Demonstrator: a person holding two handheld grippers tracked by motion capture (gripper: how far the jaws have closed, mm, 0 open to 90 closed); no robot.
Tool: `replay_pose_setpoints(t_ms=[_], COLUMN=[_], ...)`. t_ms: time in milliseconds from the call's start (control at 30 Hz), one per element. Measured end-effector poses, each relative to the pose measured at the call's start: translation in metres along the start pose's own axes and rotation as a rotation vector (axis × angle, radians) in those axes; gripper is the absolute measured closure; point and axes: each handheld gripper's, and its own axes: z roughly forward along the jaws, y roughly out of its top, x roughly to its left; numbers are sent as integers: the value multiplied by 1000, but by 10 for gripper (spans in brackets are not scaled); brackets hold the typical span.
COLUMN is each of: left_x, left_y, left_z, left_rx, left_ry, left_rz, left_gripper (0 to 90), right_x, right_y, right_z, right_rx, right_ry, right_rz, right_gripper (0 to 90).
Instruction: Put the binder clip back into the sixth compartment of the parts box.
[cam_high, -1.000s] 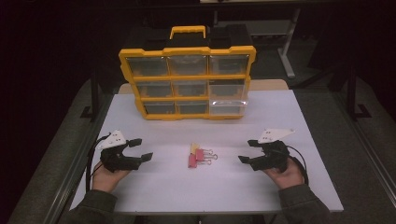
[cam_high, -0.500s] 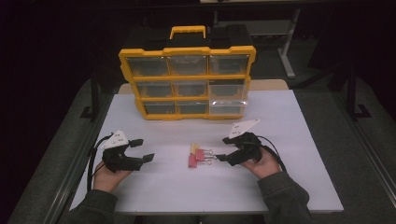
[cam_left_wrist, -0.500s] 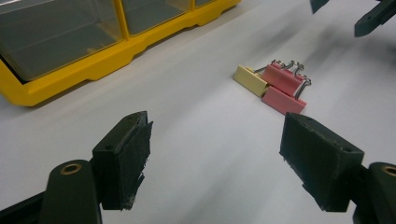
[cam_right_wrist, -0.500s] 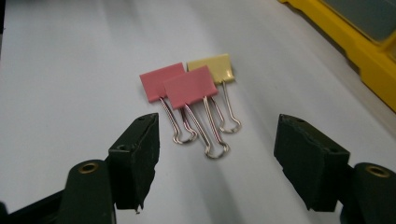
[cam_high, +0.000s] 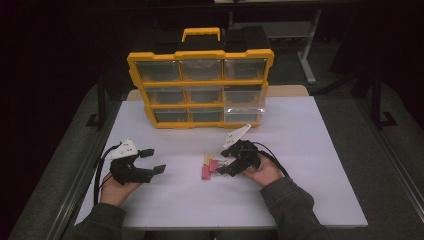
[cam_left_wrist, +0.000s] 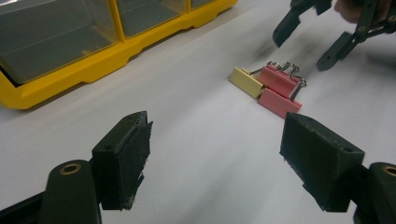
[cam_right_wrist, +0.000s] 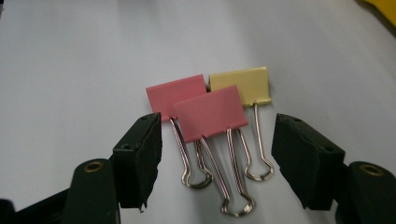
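Three binder clips lie together at the middle of the white table: two pink ones (cam_right_wrist: 176, 95) (cam_right_wrist: 210, 114) and a yellow one (cam_right_wrist: 240, 84), the front pink one overlapping the other two. From the right, my right gripper (cam_high: 225, 162) has come up to them. Its jaws have just been closing a little but stand open, and the clips' wire handles (cam_right_wrist: 233, 186) lie between the pads untouched. My left gripper (cam_high: 152, 161) rests open at the table's left with nothing in it. In the left gripper view the clips (cam_left_wrist: 279, 79) lie ahead, with the right gripper (cam_left_wrist: 308, 42) behind them.
A yellow organizer box (cam_high: 200, 52) with clear drawers and a carry handle stands upright at the back middle of the white table (cam_high: 310, 165). One lower right drawer (cam_high: 242, 114) looks pulled out slightly. Dark floor and frame rails surround the table.
My right gripper has moved left across the table from the right side up to the binder clips. The left gripper has stayed where it was.
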Motion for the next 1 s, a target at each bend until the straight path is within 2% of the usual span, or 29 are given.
replay_pose_setpoints(t_ms=[200, 467, 667, 700, 900, 1000], left_x=[3, 1, 1, 2, 2, 2], left_y=[0, 0, 0, 0, 0, 0], left_z=[-4, -2, -2, -2, -2, -3], left_rx=[-16, -33, -35, -38, -35, -34], left_ry=[4, -7, -12, -15, -17, -17], left_rz=[-10, -27, -27, -26, -27, -22], left_gripper=[241, 241, 242, 242, 241, 242], right_x=[-1, 1, 0, 0, 0, -1], right_y=[3, 6, 7, 7, 5, 4], right_z=[17, 25, 33, 33, 31, 29], right_rx=[26, 34, 53, 50, 51, 48], right_ry=[6, 10, -1, 4, 7, 16], right_rz=[-46, -90, -126, -128, -152, -139], right_gripper=[321, 338, 397, 431, 474, 478])
